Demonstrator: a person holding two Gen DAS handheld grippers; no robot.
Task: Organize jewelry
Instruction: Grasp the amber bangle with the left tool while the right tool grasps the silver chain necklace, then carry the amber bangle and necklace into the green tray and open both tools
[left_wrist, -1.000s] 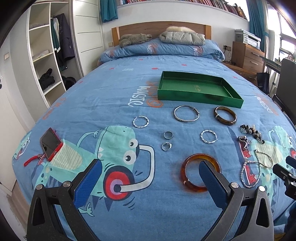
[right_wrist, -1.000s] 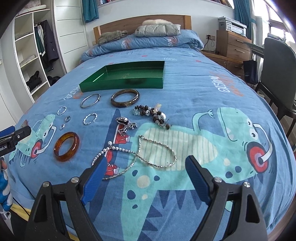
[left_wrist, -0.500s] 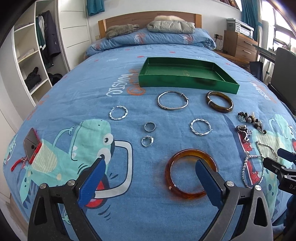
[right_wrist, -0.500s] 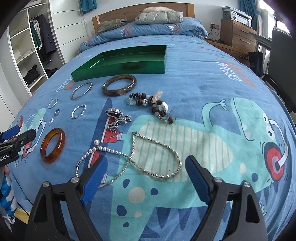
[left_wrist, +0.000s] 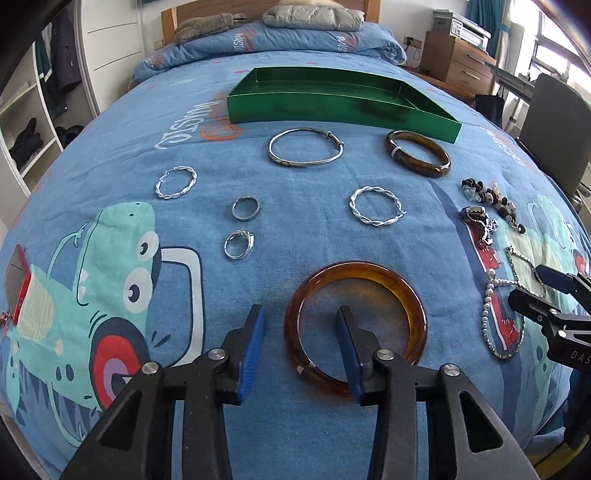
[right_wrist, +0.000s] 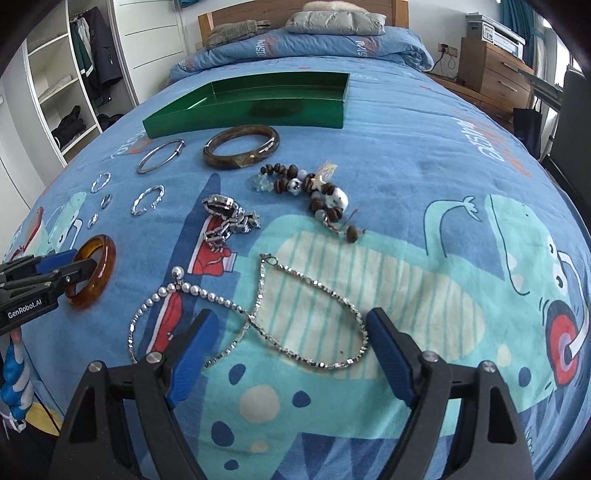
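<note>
The left tool (left_wrist: 300, 321) stands low over the blue cartoon-print bedspread (left_wrist: 306, 206) with its jaws straddling the near-left rim of the translucent amber bangle (left_wrist: 356, 326): the right finger sits inside the ring, the left finger outside it at 9 o'clock. The jaws have just been closing, yet a clear gap remains on both sides of the rim, so nothing is pinched. The bangle lies flat on the bed.

The right tool (right_wrist: 288, 332) is spread wide, its jaws having just narrowed slightly. The silver bead-chain necklace (right_wrist: 314, 314) lies loose on the bedspread between the fingers; contact with it cannot be determined. A pearl-bead strand (right_wrist: 184, 291) crosses that necklace at its 9 o'clock side.

The shallow green rectangular tray (left_wrist: 343, 114) rests at 12 o'clock from the bangle, well apart. Between them lie a plain silver bangle (left_wrist: 304, 151), a dark brown mottled bangle (left_wrist: 419, 155), two twisted silver hoops (left_wrist: 375, 210) and two small silver rings (left_wrist: 245, 208). At 3 o'clock of the hoops sit a brown bead bracelet (right_wrist: 306, 188) and a steel link watch (right_wrist: 229, 218).
</note>
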